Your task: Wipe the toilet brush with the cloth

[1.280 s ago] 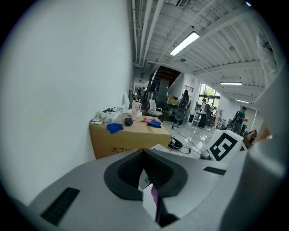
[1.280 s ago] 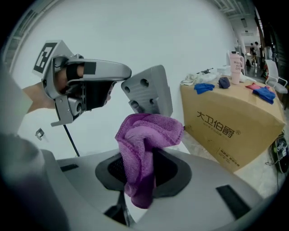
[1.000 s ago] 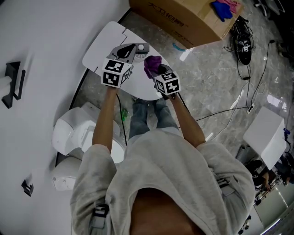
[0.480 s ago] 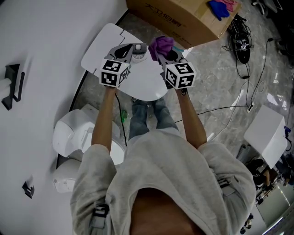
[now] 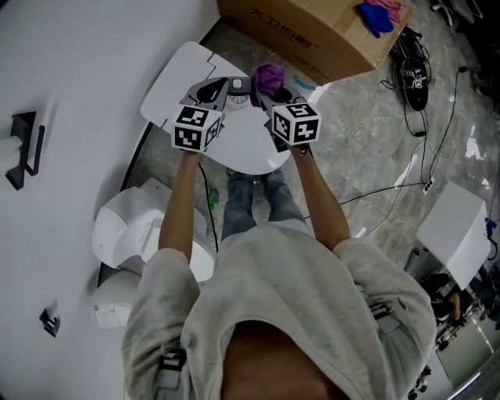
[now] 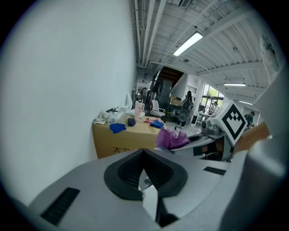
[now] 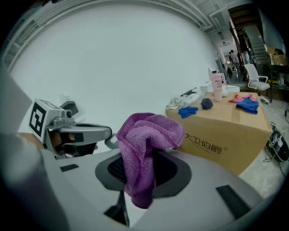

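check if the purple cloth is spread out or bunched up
Bunched up: the purple cloth sits crumpled in the right hand-held gripper.

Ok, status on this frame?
Right gripper shut on cloth. Left gripper shut on thin white handle, brush head unseen. Cloth beside left jaws, contact unclear. Nothing in the way.

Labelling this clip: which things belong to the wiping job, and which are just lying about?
Job: purple cloth, held in the right gripper; the brush can't be made out.
Lying about: cardboard box, blue rag on it, black shoe.
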